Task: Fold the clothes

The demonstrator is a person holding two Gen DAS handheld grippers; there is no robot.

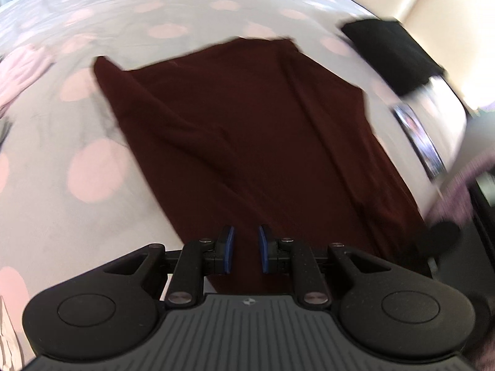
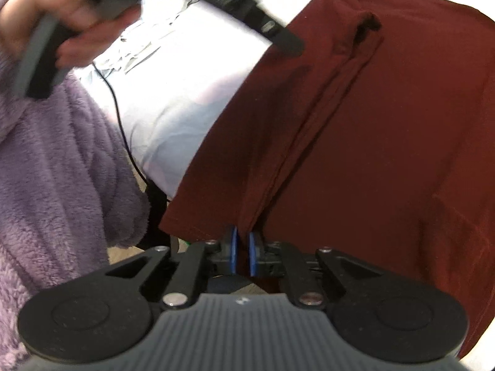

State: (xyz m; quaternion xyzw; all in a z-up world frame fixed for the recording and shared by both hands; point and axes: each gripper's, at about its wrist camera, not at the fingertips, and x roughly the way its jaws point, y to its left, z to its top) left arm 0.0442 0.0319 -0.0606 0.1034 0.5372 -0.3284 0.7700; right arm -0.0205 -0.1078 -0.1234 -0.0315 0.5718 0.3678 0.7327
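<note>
The shirt (image 1: 247,142), dark red, lies spread on the bed (image 1: 92,123), reaching down to the bed's near edge, where both our claws work. It looks like thin, soft knit: light, limp, quick to wrinkle, so we judge it best taken by edges and corners, never mid-panel.

Our right claw (image 2: 243,247) is nearly closed and pinches a raised ridge of cloth at the hem; a long fold runs away from it up the shirt. Our left claw (image 1: 246,247) hangs just above the cloth near the same edge, its jaws narrowly apart with nothing between them. In the right view a hand (image 2: 62,21) grips the left tool above a fuzzy lilac sleeve (image 2: 62,160).

The bed's sheet is pale grey with pink dots, soft and yielding. A black cable (image 2: 120,117) trails over it. A cream wall (image 1: 433,0) rises beyond the far edge.
</note>
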